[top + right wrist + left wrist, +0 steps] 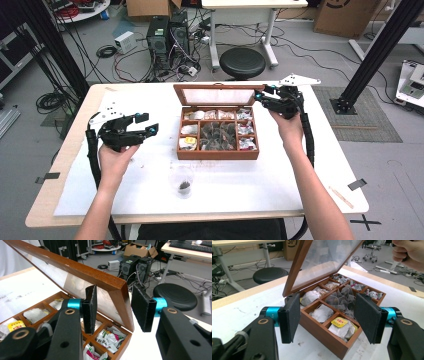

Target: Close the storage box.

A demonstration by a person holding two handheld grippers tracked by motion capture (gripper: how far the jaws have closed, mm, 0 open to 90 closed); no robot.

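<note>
- The right hand-held gripper [259,97] is held at the upper right corner of the wooden tea box [218,155], with the raised lid [82,271] standing between its jaws.
- In the right gripper view, the corner of the lid's frame is seen between the two black pads [90,307]; a gap is seen on each side of the wood, so the grip is released, not clenched on the lid.
- No earlier picture is offered, so only this slack stance is told.
- The left hand-held gripper [149,124] is held to the left of the box, well apart from it, above the white surface [150,195].
- Its jaws are spread wide and nothing is grasped; in the left gripper view the open box is seen beyond them, not between the pads.
- The box is set at the middle of the surface, its glass-paned lid tilted up at the far side.
- Its compartments are filled with tea bags [322,313]; a yellow-labelled one [339,322] lies in the near corner compartment.
- A small clear cup [183,183] is stood in front of the box, near the person's edge of the surface.
</note>
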